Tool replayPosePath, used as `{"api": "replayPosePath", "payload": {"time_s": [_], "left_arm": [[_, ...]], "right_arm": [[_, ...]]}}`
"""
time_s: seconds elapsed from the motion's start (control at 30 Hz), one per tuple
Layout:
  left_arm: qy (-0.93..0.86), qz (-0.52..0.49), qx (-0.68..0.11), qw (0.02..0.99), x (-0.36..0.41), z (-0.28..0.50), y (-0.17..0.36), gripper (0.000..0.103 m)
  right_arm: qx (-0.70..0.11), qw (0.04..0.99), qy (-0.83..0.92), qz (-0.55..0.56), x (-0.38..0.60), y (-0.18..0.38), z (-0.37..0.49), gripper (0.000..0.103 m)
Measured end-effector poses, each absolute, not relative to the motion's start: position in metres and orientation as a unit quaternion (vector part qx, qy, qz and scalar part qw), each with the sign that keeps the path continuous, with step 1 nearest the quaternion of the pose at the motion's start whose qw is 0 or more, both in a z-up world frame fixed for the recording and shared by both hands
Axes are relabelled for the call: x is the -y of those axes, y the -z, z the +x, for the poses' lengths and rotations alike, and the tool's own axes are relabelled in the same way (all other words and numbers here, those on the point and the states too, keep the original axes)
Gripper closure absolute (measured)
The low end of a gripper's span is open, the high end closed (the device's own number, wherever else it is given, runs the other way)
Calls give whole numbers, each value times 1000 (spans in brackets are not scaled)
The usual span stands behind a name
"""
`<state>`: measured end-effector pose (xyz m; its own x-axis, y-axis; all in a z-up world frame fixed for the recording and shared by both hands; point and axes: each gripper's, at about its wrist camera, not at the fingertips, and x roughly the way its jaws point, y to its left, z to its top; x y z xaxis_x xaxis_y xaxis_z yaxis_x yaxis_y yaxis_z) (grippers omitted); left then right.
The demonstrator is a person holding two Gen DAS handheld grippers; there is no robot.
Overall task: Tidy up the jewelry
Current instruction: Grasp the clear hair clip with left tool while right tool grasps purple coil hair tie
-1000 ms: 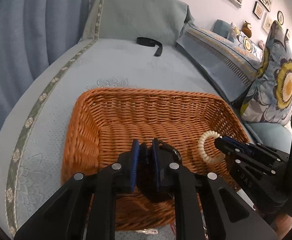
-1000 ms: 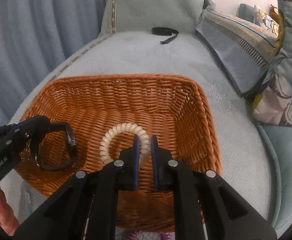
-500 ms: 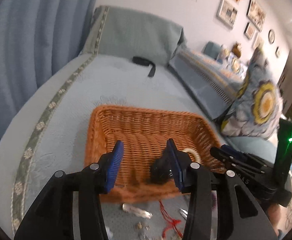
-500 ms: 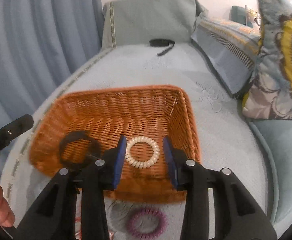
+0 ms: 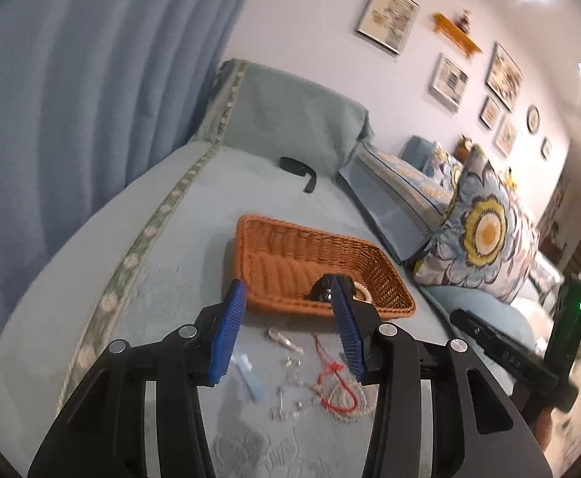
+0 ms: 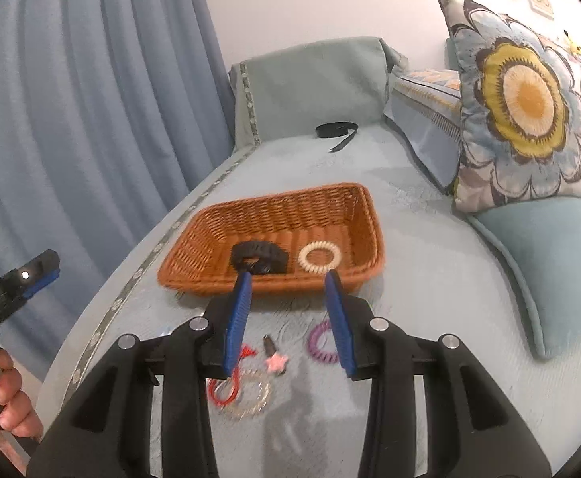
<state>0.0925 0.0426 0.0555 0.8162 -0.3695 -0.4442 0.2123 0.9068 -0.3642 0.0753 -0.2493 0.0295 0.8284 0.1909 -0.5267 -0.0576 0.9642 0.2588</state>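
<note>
Both grippers have backed off the wicker basket (image 6: pixel 274 215), leaving the black bracelet (image 6: pixel 258 257) and cream coil ring (image 6: pixel 319 257) inside. Left to right: my left gripper (image 5: pixel 288 332) gapes empty; my right gripper (image 6: pixel 288 318), spread and empty, hovers nearest the purple coil ring (image 6: pixel 319 341) on the bed, just below its right pad.

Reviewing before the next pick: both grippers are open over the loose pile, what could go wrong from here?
1. The red cord lies across the clear bead bracelet; grabbing one may drag the other.
2. The purple coil tie is partly hidden behind a finger of the right gripper; a misjudged close is possible.
3. The wicker basket is light; a bump may shift it.
</note>
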Motion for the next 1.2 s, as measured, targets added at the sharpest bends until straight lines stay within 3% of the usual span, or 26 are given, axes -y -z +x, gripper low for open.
{"api": "replayPosePath", "payload": {"time_s": [0.1, 0.5, 0.8, 0.9, 1.2], "left_arm": [[168, -188, -266, 930, -56, 89, -36, 61], [94, -147, -378, 909, -64, 131, 43, 61], [76, -62, -421, 902, -18, 155, 72, 61], [68, -27, -418, 905, -6, 157, 76, 54], [83, -10, -430, 899, -21, 144, 71, 61]], "right_arm": [[-284, 951, -59, 106, 241, -18, 66, 68], [-345, 933, -11, 105, 268, 49, 107, 68], [-380, 917, 4, 123, 273, 73, 125, 68], [-390, 912, 2, 128, 274, 77, 130, 68], [-407, 904, -6, 133, 274, 82, 134, 68]]}}
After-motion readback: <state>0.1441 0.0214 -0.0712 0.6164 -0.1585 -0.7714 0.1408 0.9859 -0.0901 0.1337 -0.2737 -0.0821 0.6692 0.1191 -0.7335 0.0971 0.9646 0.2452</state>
